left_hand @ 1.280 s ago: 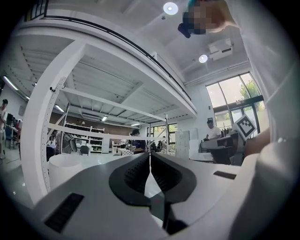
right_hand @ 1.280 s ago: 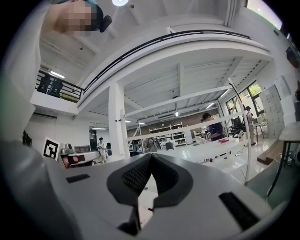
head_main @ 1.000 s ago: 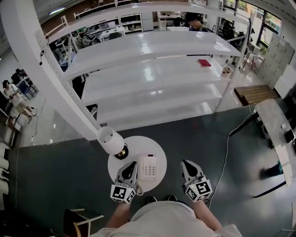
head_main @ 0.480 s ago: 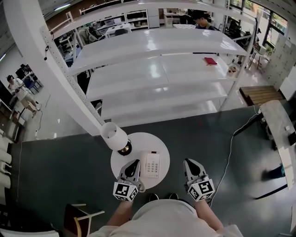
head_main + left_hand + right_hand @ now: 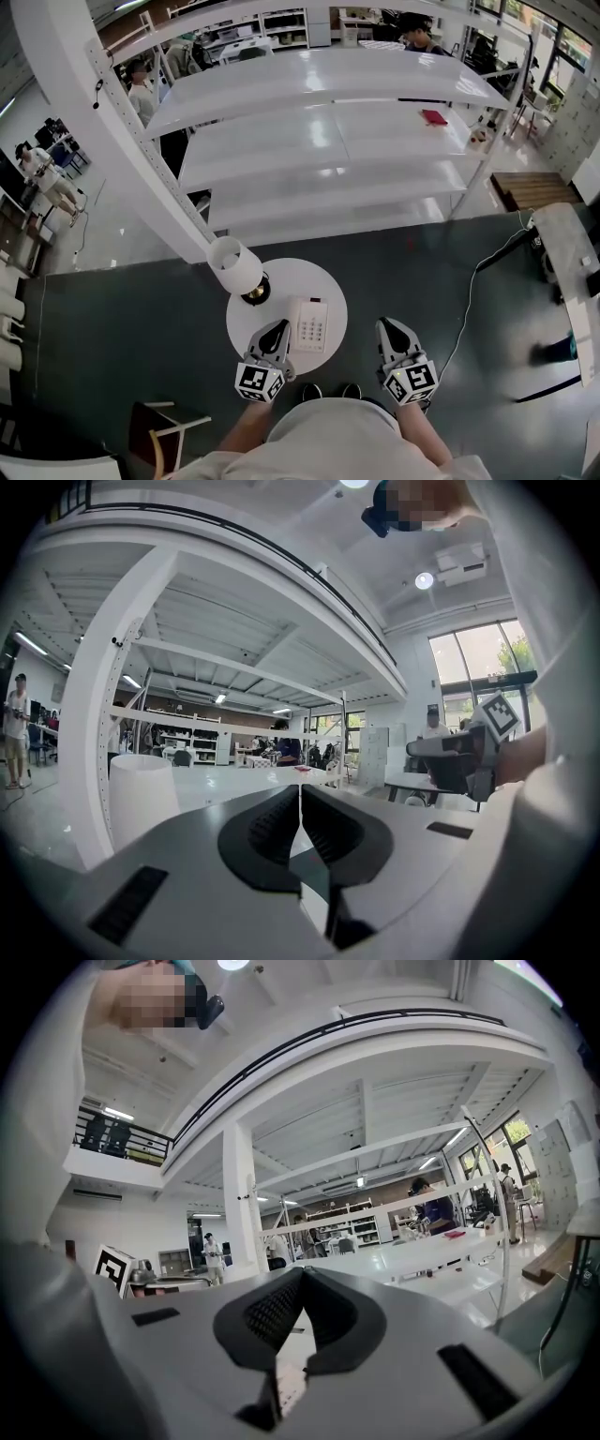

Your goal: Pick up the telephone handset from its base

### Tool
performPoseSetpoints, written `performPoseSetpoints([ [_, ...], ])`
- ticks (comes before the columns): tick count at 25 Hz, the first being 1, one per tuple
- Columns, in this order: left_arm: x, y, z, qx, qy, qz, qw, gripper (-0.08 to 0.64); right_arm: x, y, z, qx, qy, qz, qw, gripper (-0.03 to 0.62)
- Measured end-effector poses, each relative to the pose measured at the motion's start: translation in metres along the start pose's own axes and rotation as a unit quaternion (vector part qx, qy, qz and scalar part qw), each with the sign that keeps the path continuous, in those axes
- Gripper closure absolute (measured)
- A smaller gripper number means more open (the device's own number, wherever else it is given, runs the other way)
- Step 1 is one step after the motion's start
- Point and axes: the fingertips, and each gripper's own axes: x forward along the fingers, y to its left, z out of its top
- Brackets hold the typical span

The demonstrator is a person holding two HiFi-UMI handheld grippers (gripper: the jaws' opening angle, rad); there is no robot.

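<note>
Though beside shelving (image 5: 319, 141), round white table (image 5: 298, 277)

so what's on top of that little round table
On the round table stand a lamp with a white shade and a white telephone, keypad showing. The left gripper covers the area by the phone's left edge, so the handset cannot be seen.

Head view looks steeply down; gripper views face level (all share shelving (image 5: 319, 122)).

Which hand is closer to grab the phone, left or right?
Left, probably: the left gripper is at the telephone's side over the round table; the right gripper hangs beyond the table's edge.
</note>
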Motion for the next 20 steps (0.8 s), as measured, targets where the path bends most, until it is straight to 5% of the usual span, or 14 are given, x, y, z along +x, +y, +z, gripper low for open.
performPoseSetpoints([
  [17,-0.004,-0.008,-0.079,-0.025,0.082,0.004,0.9963,0.534,0.005,0.002,-0.005,0.002,0.011,-0.006,1.000,0.583],
  [20,-0.002,-0.002,-0.094,-0.032,0.107,0.009,0.9937,0.405,0.004,0.002,-0.005,0.000,0.011,-0.007,1.000,0.583],
])
